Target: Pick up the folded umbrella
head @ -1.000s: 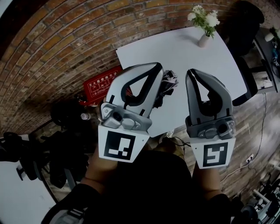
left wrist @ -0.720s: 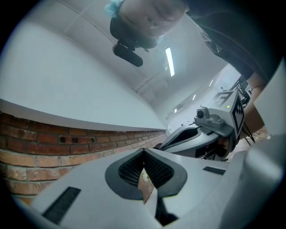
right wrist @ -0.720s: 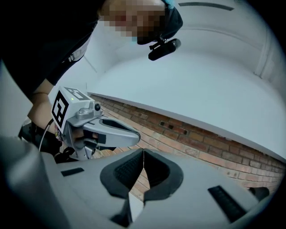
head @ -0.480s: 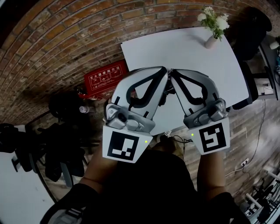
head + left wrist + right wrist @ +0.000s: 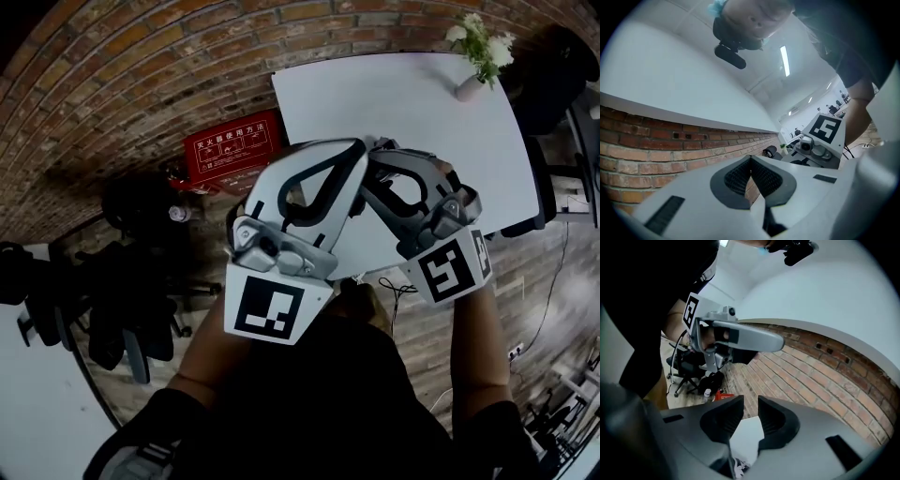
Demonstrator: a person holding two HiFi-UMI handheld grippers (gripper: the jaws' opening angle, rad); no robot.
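The folded umbrella lies on the white table [image 5: 422, 94] near its front left edge. In the head view both grippers cover it. In the right gripper view only a patterned scrap of the umbrella [image 5: 738, 469] shows low between the fingers. My left gripper [image 5: 359, 152] hangs over that spot, pads pressed together with nothing in them [image 5: 751, 164]. My right gripper [image 5: 377, 157] leans in from the right, tip to tip with the left one. Its jaws are opening [image 5: 751, 409], and only bare table shows through the gap.
A vase of white flowers [image 5: 478, 56] stands at the table's far right corner. A red printed box [image 5: 230, 150] sits on the floor by the brick wall [image 5: 141, 75]. Black office chairs [image 5: 131, 309] crowd the left, another chair [image 5: 553, 66] the right. A cable [image 5: 398, 286] trails below the table.
The right gripper has swung down and leftward until its tips meet the left gripper's, and its jaws have parted. The umbrella, seen between the grippers before, is now covered.
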